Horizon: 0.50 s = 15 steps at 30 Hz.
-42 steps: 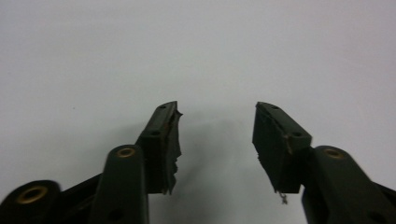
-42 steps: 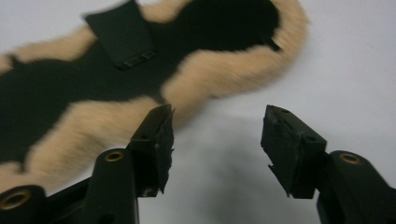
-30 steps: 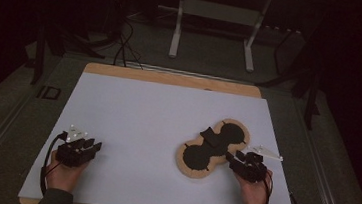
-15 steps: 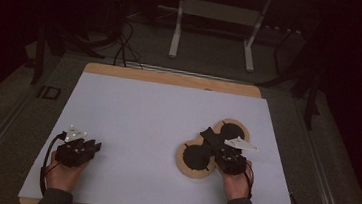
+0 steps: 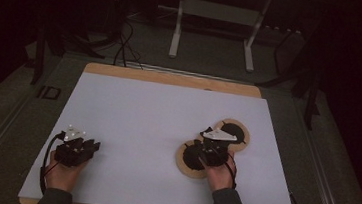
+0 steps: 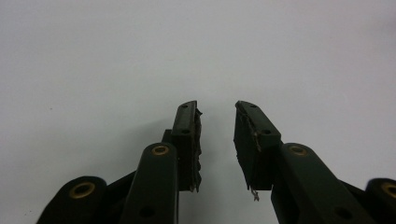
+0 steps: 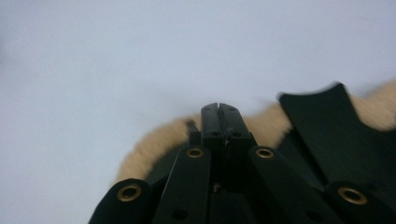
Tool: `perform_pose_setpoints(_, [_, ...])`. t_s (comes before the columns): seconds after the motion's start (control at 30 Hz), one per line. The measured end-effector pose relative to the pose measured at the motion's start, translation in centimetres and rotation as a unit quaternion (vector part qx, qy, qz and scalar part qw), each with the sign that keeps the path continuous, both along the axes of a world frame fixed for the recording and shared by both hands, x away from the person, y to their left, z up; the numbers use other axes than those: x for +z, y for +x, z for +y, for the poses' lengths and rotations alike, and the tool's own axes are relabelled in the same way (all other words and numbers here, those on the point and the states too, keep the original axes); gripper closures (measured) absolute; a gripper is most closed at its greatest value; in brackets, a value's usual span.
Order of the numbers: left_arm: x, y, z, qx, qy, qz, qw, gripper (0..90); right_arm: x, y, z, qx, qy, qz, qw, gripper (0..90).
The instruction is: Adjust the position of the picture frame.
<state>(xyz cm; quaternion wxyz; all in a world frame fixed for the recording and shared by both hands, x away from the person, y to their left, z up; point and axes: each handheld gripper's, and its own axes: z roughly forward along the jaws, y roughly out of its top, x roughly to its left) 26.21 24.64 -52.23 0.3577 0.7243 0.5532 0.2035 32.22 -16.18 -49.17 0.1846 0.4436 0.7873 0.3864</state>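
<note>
A flat wooden board [image 5: 180, 158] shaped like two joined rounds lies on the white sheet [image 5: 147, 114], right of centre, with black insets [image 5: 193, 156] in it. My right gripper [image 5: 207, 136] hovers over the board's waist, shut with nothing seen between its jaws. In the right gripper view the closed tips [image 7: 218, 108] sit over the tan board rim [image 7: 154, 140], with a black inset [image 7: 327, 121] to their right. My left gripper [image 5: 94, 146] rests near the sheet's front left. It is open over bare white sheet [image 6: 217, 109]; its jaws have just been closing a little, with nothing between them.
The sheet covers a wooden table whose far edge [image 5: 171, 77] shows. Beyond it stand a metal table frame [image 5: 216, 30] and cables on a dark floor. Black cables trail from both grippers toward the front edge.
My right hand has moved left, from the board's right side to over its middle. The left hand has stayed where it was.
</note>
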Motion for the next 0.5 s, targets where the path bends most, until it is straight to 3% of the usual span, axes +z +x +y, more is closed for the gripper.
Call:
perform_pose_setpoints(0.33, [0.1,0.0,0.2,-0.001,-0.003,0.000,1.0000,68.1,-0.6,1.5,4.3,0.019,-0.024,0.012,0.9995,90.0])
perform_pose_setpoints(0.5, [0.1,0.0,0.3,0.003,-0.004,0.000,1.0000,67.7,-1.2,2.3,4.9,0.014,-0.031,0.024,0.9991,90.0])
